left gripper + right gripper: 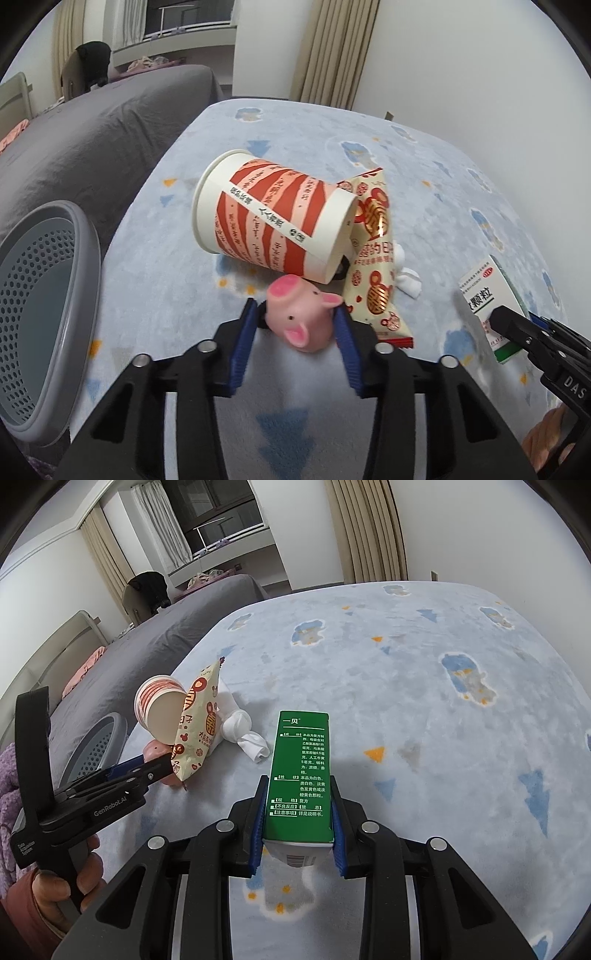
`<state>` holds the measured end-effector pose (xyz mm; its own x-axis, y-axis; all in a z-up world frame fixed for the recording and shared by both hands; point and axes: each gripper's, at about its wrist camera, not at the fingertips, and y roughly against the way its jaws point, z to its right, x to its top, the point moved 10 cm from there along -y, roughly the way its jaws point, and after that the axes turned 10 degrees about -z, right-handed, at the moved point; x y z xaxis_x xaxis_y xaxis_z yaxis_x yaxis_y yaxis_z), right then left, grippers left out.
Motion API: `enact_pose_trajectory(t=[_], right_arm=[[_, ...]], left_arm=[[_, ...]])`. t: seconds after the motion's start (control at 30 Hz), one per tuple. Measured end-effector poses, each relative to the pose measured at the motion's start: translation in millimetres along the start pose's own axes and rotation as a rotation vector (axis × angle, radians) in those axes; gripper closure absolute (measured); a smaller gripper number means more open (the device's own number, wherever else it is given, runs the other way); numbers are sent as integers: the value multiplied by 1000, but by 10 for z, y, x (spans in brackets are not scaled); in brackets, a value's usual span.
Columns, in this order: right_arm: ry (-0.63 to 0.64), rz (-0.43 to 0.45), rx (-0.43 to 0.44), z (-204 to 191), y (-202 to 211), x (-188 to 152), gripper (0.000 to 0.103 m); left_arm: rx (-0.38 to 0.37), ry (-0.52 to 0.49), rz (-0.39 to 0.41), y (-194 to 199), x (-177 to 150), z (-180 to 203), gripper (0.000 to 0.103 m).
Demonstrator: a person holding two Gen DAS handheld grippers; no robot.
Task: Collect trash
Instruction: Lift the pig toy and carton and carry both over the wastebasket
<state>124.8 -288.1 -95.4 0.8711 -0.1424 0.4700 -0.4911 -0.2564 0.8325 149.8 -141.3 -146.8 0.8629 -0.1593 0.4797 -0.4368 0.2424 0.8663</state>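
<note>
While the right gripper clamps a green box lettered "一贝", the left gripper pinches a pig toy.

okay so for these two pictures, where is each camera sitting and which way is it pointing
Left wrist: sits on the left gripper, angled down along its fingers at the pink pig toy, paper cup and gray basket.
Right wrist: sits on the right gripper, angled down at the green medicine box it clamps; a hand shows.
Both show the cup, snack packet and blue blanket.
</note>
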Motion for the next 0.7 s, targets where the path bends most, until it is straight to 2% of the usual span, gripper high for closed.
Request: enact_pose_trajectory(t=[0.37,0.53,0.7], right_arm=[[13,8,-10,-70,60,-21,74],[19,-1,-14,-133,60,-82,74],[25,-5,-13,-192,57,-121,74]], left_arm=[[1,-14,38,224,-25,-82,68],[-5,-17,26,244,-70,-120,73],[-5,-18,17,252,-116,-161,73]])
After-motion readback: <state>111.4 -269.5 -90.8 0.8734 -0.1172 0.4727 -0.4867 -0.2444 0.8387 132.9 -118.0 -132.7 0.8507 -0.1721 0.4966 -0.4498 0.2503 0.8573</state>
